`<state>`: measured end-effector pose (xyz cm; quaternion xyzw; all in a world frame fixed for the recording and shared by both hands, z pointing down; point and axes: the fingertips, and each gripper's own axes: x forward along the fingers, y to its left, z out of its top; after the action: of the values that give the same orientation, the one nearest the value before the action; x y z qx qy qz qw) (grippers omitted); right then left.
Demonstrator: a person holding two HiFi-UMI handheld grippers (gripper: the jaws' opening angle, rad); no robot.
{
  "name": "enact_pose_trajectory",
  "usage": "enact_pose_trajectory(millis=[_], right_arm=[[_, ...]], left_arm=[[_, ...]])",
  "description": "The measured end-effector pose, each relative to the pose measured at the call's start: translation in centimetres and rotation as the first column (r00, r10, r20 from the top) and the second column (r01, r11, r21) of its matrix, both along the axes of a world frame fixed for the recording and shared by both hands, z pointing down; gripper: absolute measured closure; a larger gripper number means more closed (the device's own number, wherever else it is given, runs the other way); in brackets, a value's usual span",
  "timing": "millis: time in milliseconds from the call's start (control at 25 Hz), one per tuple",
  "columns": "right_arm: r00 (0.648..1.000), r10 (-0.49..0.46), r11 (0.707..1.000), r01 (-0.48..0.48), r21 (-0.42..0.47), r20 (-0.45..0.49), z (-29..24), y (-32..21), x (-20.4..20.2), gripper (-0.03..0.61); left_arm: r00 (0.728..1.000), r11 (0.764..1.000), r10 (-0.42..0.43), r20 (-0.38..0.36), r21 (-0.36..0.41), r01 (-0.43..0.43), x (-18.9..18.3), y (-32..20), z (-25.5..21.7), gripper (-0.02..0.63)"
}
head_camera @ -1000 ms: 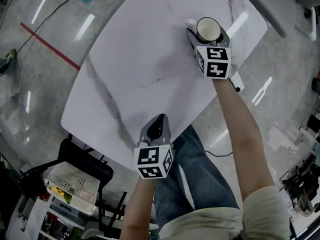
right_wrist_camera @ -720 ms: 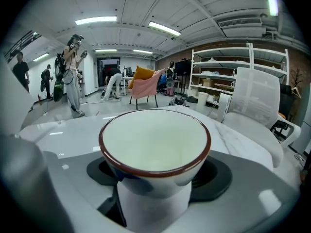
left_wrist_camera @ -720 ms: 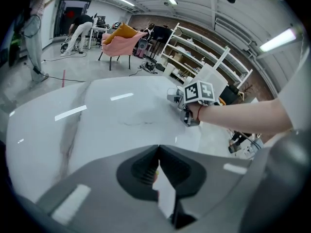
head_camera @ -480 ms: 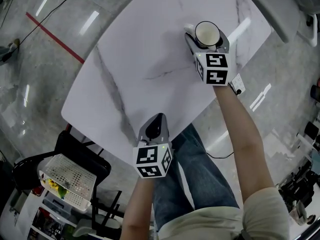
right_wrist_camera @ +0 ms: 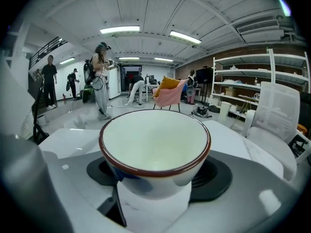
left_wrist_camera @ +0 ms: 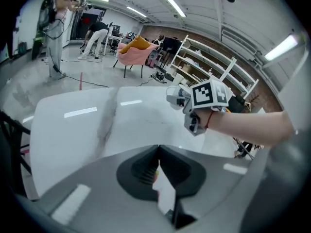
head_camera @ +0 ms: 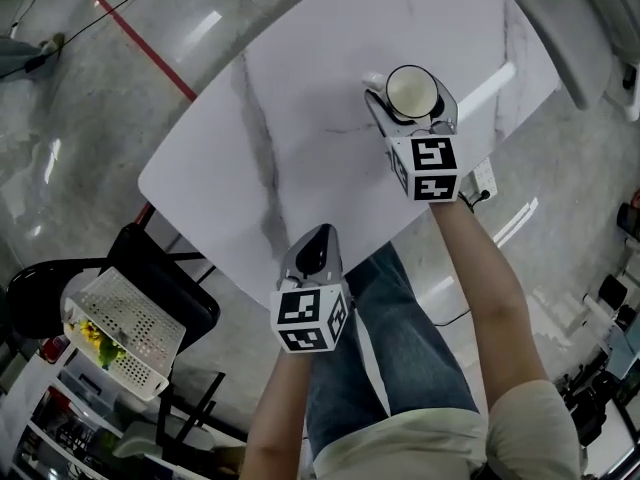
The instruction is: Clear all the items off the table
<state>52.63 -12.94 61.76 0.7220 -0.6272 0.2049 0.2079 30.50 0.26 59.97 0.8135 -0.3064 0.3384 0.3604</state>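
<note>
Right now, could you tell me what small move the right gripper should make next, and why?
Probably lift the cup straight up: the right gripper seems closed on it, and it is the only item seen on the table.

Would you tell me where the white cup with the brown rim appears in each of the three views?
Head view: white cup upper right of centre, over the far part of the table.
Left gripper view: cannot be made out; only the right gripper shows, right of centre.
Right gripper view: dead centre, between the jaws.
Shared landmark: the white marble table, in all three views.
</note>
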Motion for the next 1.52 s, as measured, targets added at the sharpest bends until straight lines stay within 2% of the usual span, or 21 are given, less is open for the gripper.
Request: enact_pose_trajectory(millis=[360,640,1080,1520], right_arm=[[0.99,-0.142,0.99,0.142,0.014,0.001,-2.5,-0.1,-9.8,0.184],[0.965,-0.264,0.964,0.264,0.015,0.0,-3.9,0.4,-16.7,0.184],[0.892,-0.453,0.892,0.452,0.028,0.01,-6.2,1.7,-28.3,0.184],[0.803,-0.595,0.804,0.594,0.04,0.036,-7.9,3.9,-40.2,0.184]], left_arm=[[0.997,0.996,-0.08,-0.009,0.039,0.08,-6.1,0.4,-1.9,0.604],[0.99,0.988,-0.143,-0.019,0.061,0.144,-9.9,0.8,-3.0,0.604],[0.967,0.965,-0.252,-0.026,0.074,0.253,-16.7,2.2,-4.1,0.604],[0.925,0.922,-0.378,-0.024,0.075,0.379,-24.8,4.4,-4.5,0.604]])
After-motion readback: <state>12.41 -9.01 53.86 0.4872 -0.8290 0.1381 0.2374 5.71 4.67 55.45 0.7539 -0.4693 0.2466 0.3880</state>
